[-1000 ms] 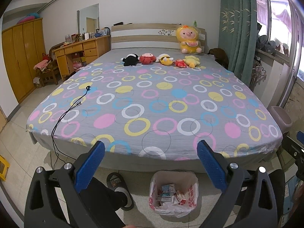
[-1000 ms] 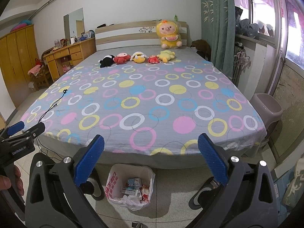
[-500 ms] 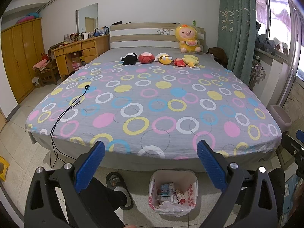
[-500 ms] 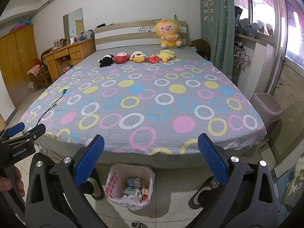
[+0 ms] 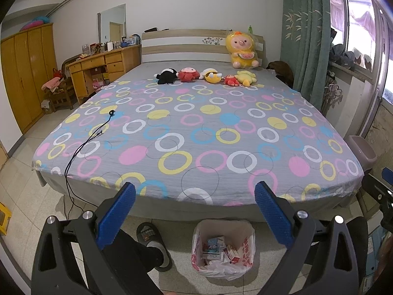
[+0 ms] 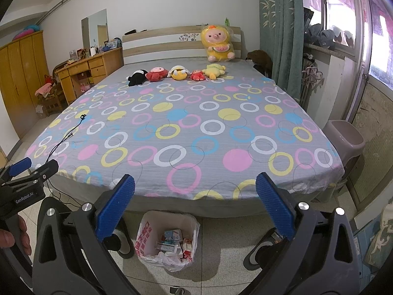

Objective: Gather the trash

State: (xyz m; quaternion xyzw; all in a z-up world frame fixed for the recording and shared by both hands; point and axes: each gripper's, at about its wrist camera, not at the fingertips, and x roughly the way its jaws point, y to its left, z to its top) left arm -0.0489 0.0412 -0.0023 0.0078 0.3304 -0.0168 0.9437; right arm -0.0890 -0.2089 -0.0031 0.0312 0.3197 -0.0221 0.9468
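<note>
A small trash bin lined with a white plastic bag stands on the floor at the foot of the bed, with several small cartons in it. It also shows in the right wrist view. My left gripper is open and empty, above the bin. My right gripper is open and empty, above and right of the bin. The left gripper also shows at the left edge of the right wrist view.
A large bed with a ring-patterned sheet fills the view, with plush toys near the headboard and a black cable on its left side. A mauve bin stands at the right. Slippered feet are on the tiled floor.
</note>
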